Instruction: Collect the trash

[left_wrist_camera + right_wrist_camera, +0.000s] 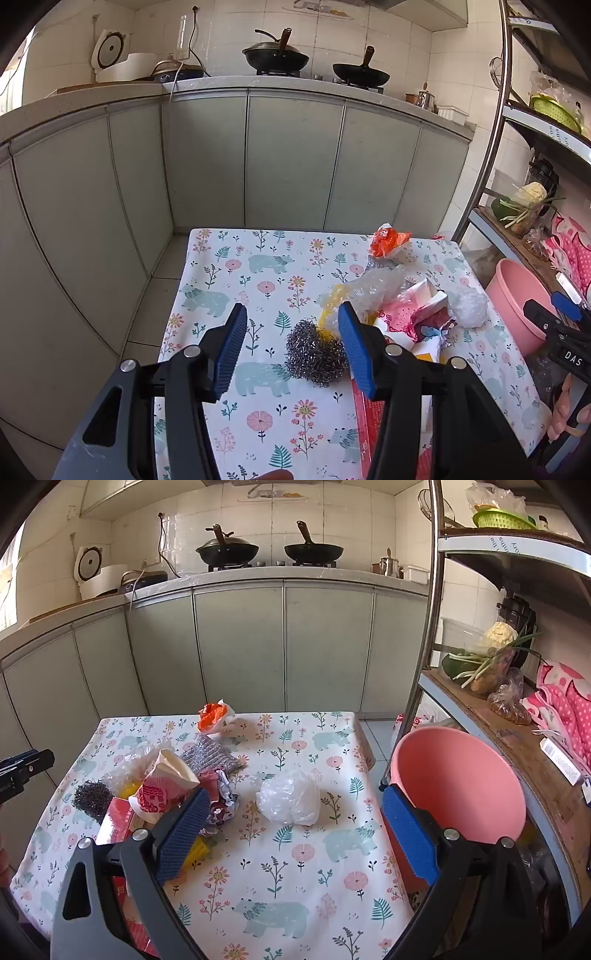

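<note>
Trash lies on a table with a floral cloth point(295, 886). A steel-wool scourer point(316, 356) sits on the cloth just ahead of my left gripper point(295, 350), which is open and holds nothing. A crumpled white plastic bag point(290, 801) lies just beyond my right gripper point(297, 834), whose jaws are wide open and empty. Left of that bag is a heap: a pink-and-white paper cup point(162, 786), crumpled paper point(221, 801), a red box point(118, 819), a silver mesh cloth point(212, 757), clear plastic point(373, 288) and an orange wrapper point(214, 714).
A pink basin point(458, 786) stands off the table's right edge, beside a metal shelf rack point(424, 664) with vegetables and pink cloth. Grey kitchen cabinets point(240, 646) with woks on the counter run behind the table. Tiled floor point(155, 306) shows on the left.
</note>
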Action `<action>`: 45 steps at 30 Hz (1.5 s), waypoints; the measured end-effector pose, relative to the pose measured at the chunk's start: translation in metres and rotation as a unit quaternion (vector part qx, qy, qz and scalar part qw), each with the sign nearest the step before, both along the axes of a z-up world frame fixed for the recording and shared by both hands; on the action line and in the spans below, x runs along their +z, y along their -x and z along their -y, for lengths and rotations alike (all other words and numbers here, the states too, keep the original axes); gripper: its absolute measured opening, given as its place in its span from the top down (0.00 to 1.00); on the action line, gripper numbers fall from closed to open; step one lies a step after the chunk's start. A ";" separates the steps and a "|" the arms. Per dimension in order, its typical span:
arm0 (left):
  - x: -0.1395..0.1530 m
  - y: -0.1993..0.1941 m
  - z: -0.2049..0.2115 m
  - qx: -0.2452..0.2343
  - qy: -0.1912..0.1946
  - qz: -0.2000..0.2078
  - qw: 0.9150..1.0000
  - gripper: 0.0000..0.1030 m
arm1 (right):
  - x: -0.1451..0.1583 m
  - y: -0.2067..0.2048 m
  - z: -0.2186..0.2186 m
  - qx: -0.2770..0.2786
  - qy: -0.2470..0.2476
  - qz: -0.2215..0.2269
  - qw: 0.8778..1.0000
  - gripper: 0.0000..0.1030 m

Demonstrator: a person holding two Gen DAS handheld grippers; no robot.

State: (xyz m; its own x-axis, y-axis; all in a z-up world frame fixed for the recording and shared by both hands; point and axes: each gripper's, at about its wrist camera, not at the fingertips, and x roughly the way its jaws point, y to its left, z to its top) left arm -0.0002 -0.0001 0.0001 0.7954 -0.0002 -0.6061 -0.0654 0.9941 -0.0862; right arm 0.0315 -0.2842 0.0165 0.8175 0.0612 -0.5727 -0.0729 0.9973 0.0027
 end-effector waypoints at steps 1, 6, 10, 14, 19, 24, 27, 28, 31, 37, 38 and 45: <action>0.000 0.000 0.000 0.000 0.000 0.000 1.000 0.50 | 0.000 0.000 0.000 0.000 0.000 -0.001 1.000 0.08; 0.000 0.000 0.000 -0.001 0.002 -0.002 1.000 0.50 | 0.000 -0.001 0.000 0.000 0.001 -0.001 1.000 0.08; 0.000 0.000 0.000 -0.001 0.003 -0.002 1.000 0.50 | 0.001 -0.001 0.000 -0.001 0.001 0.001 1.000 0.08; -0.001 0.000 0.000 -0.003 0.002 -0.001 1.000 0.50 | -0.001 -0.001 -0.001 0.000 0.002 -0.002 1.000 0.08; -0.001 -0.002 0.001 -0.005 0.001 0.000 1.000 0.50 | -0.001 -0.001 0.000 0.000 0.001 -0.002 1.000 0.08; 0.009 -0.001 -0.001 -0.004 0.003 0.000 1.000 0.50 | -0.001 -0.001 -0.001 0.000 0.002 -0.003 1.000 0.08; 0.008 0.000 -0.001 -0.004 0.002 0.003 1.000 0.50 | -0.001 -0.001 -0.001 0.000 0.002 -0.003 1.000 0.08; 0.008 0.000 -0.001 -0.004 0.002 0.003 1.000 0.50 | -0.001 -0.001 -0.001 0.000 0.002 -0.003 1.000 0.08; 0.009 0.000 -0.002 -0.005 0.002 0.003 1.000 0.50 | -0.001 -0.001 -0.001 -0.001 0.002 -0.002 1.000 0.08; 0.010 -0.003 -0.002 -0.005 0.004 0.004 1.000 0.50 | -0.002 -0.002 0.000 0.000 0.001 -0.003 1.000 0.08; 0.010 -0.004 -0.001 -0.005 0.004 0.004 1.000 0.50 | -0.002 -0.001 0.000 0.000 0.002 -0.002 1.000 0.08; 0.008 0.000 -0.001 -0.004 0.004 0.004 1.000 0.50 | -0.002 -0.002 -0.001 -0.001 0.001 -0.002 1.000 0.08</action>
